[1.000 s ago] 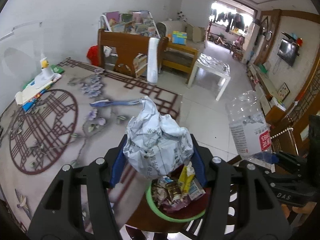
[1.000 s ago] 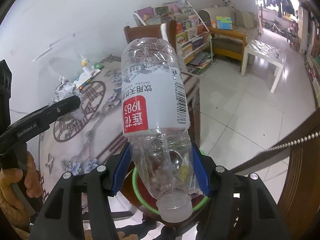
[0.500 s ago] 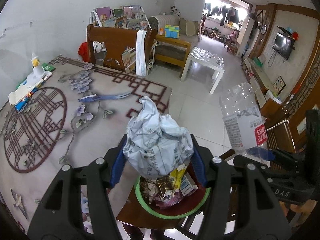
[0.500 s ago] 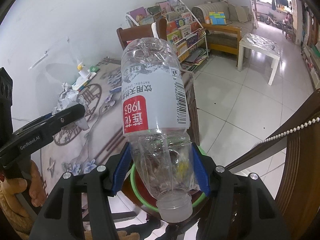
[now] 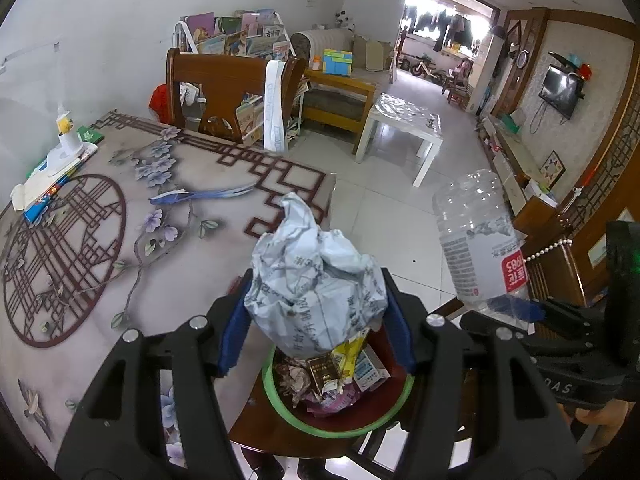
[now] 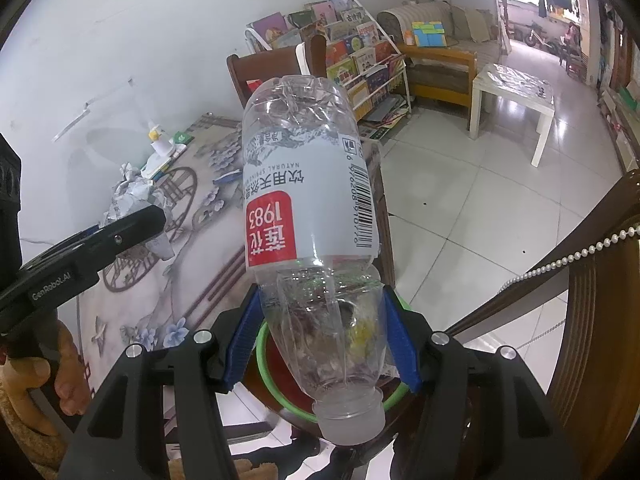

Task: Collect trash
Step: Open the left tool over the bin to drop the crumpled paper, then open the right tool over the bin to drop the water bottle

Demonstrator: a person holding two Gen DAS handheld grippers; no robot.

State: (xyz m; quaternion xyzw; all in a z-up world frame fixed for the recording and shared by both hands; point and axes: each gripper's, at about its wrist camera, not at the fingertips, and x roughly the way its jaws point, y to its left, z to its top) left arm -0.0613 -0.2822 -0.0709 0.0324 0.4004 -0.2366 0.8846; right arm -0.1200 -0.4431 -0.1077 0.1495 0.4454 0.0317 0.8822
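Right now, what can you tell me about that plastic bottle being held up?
The plastic bottle is clear, apparently empty, with a pale label bearing a red panel and a barcode, and a whitish cap. It hangs upside down, tilted, its shoulder clamped between the blue pads of the right gripper, above a green-rimmed bin.

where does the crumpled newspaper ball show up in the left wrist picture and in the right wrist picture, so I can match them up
Left wrist: crumpled newspaper ball at centre, between the left gripper fingers, above the green-rimmed bin.
Right wrist: crumpled newspaper ball at mid-left, small, behind the left gripper's black finger.
Shared landmark: the white side table on the tiled floor.
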